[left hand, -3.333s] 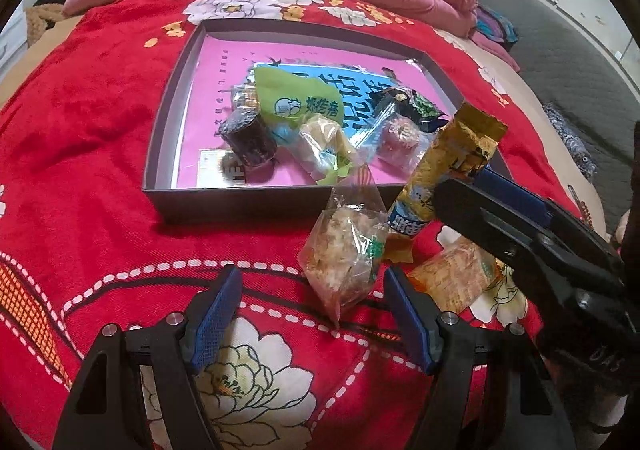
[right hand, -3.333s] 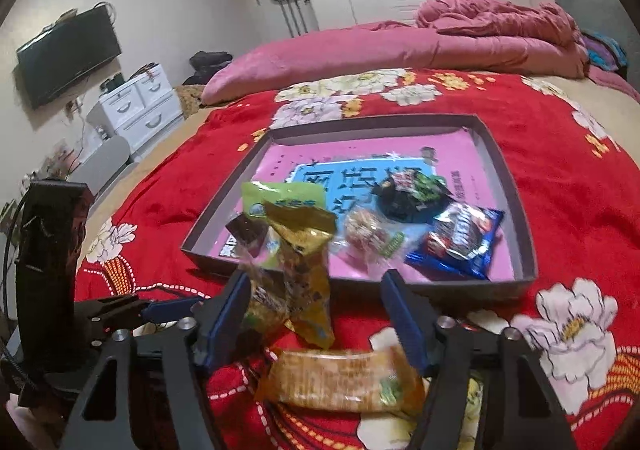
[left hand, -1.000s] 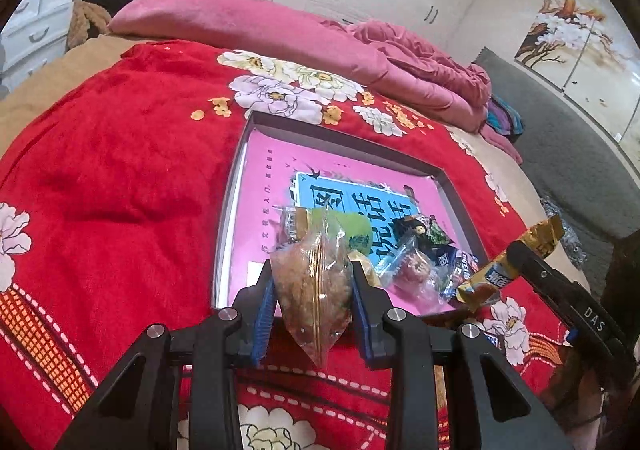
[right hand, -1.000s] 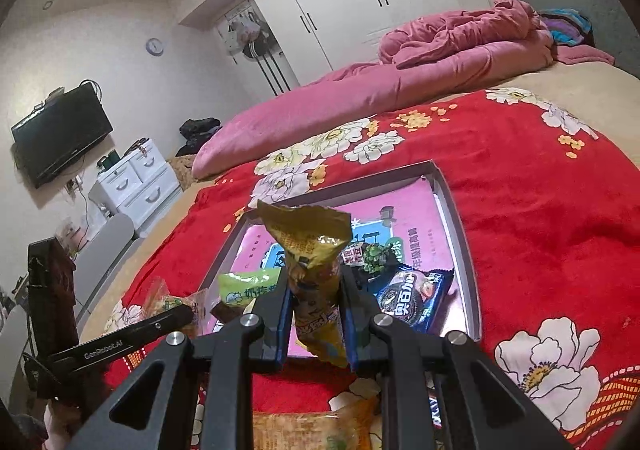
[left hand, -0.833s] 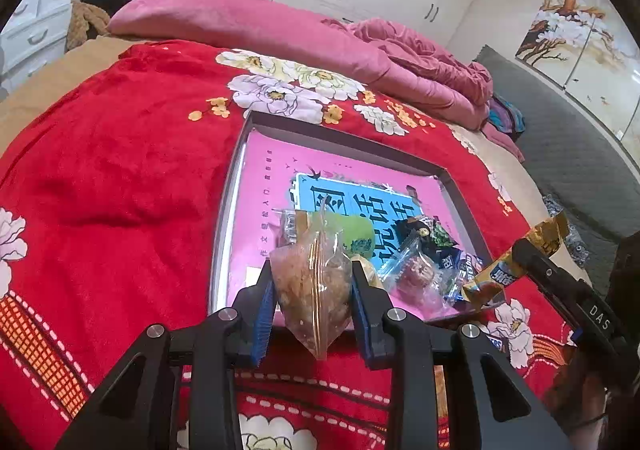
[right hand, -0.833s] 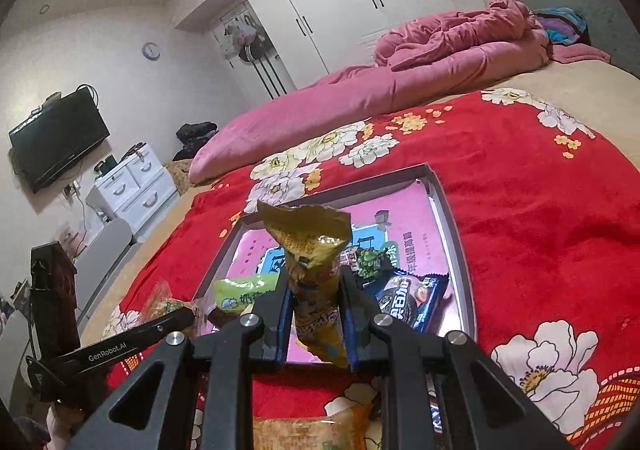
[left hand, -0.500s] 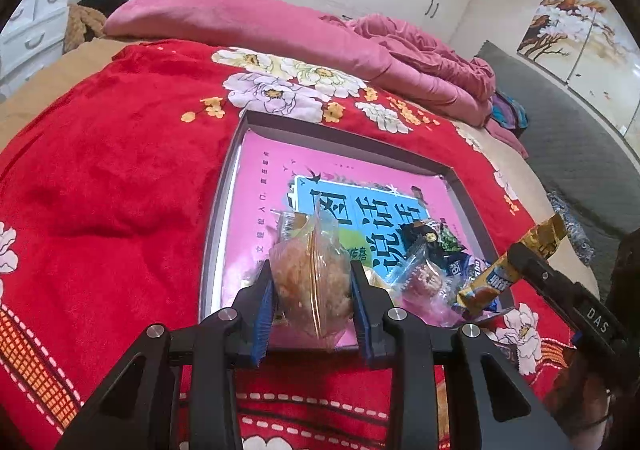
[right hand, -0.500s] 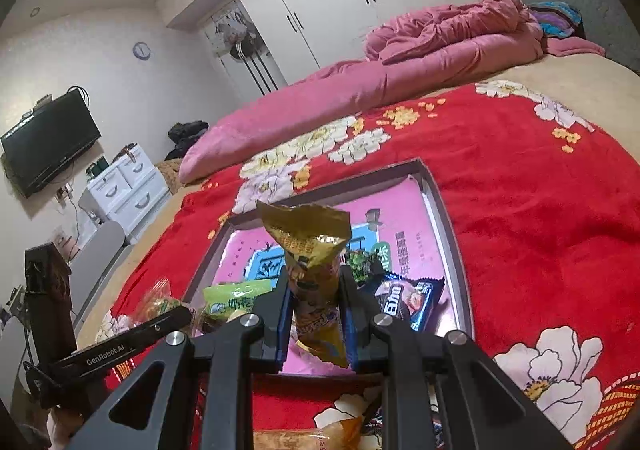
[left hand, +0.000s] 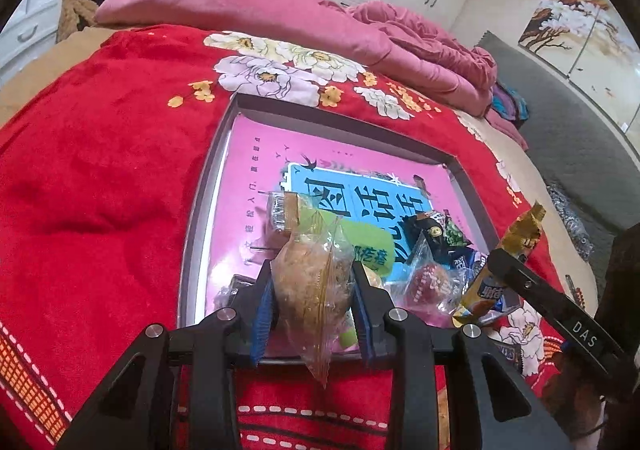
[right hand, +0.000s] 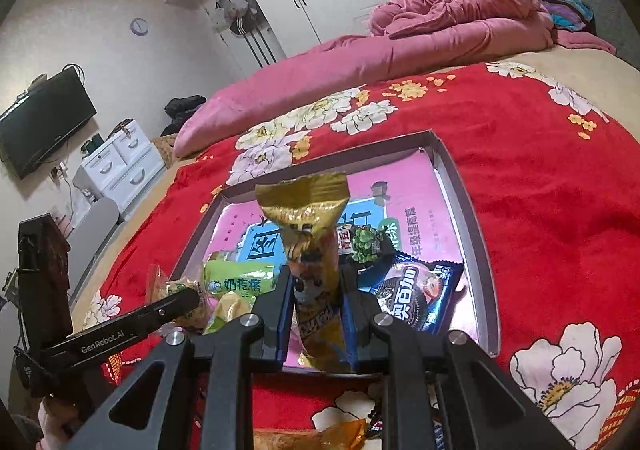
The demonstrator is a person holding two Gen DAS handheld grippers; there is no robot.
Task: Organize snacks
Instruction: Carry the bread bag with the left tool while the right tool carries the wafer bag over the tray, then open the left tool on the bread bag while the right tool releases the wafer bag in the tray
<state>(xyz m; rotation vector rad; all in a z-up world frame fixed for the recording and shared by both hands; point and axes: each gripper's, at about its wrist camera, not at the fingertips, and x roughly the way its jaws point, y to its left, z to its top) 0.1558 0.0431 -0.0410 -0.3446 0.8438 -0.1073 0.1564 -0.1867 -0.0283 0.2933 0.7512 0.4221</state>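
A shallow grey tray [left hand: 208,185] with a pink lining lies on the red flowered blanket; the same tray [right hand: 476,226] shows in the right wrist view. My left gripper [left hand: 313,292] is shut on a clear bag of brownish snack [left hand: 316,282], held over the tray's near edge. My right gripper [right hand: 314,300] is shut on an upright yellow snack packet [right hand: 308,246], also above the near edge. In the tray lie a green packet [right hand: 240,282], a blue cookie packet [right hand: 412,294], a dark green packet [right hand: 366,240] and a clear-wrapped red sweet [left hand: 430,282].
An orange packet [right hand: 308,436] lies on the blanket in front of the tray. A pink duvet [left hand: 280,17] is bunched at the far side of the bed. White drawers [right hand: 120,165] and a wall television [right hand: 40,121] stand to the left.
Both grippers, each still shut on its snack, have moved forward and lower, from in front of the tray to over its near edge.
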